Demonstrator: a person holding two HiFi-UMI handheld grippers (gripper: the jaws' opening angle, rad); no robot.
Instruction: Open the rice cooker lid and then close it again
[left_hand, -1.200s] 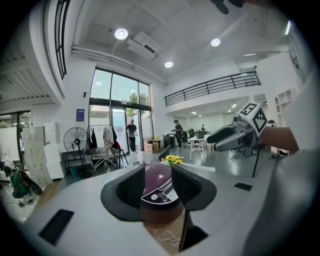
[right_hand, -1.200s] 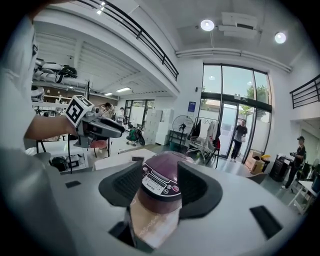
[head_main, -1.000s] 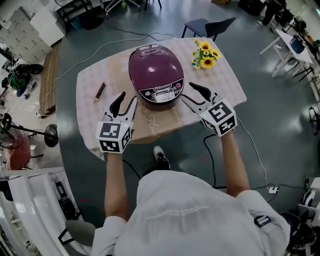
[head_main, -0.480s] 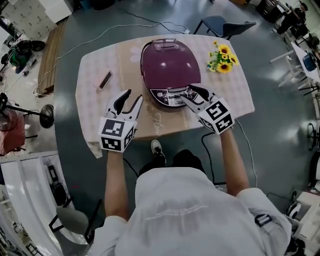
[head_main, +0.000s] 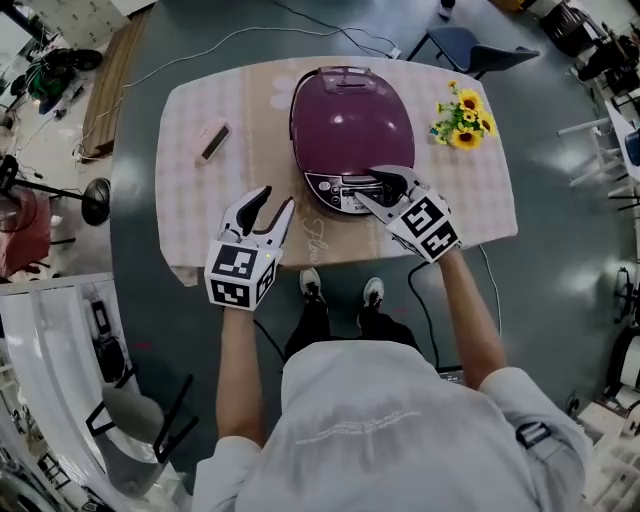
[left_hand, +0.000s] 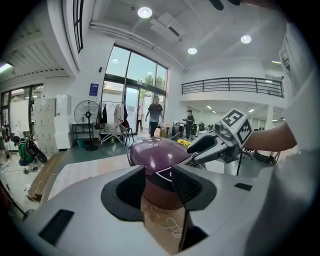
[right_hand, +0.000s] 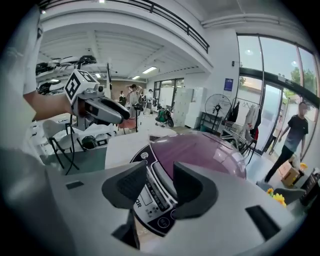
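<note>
Right gripper (head_main: 365, 183) has dropped to the rice cooker (head_main: 350, 115) front panel, jaws closing (still apart, gripping nothing).

Control panel (right_hand: 150, 197) of the rice cooker (right_hand: 205, 150): small white print, with two letters resembling "QR" beside the display; the rest is too small to read. Brown table runner (left_hand: 162, 225): pale cursive script beginning "Fl", otherwise illegible. Blue wall sign (right_hand: 228, 84): unreadable.

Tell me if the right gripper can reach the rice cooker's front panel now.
Probably yes: the right gripper hangs just over the rice cooker's front panel, with nothing in the way. Its jaws have just been closing but stand apart, gripping nothing.
</note>
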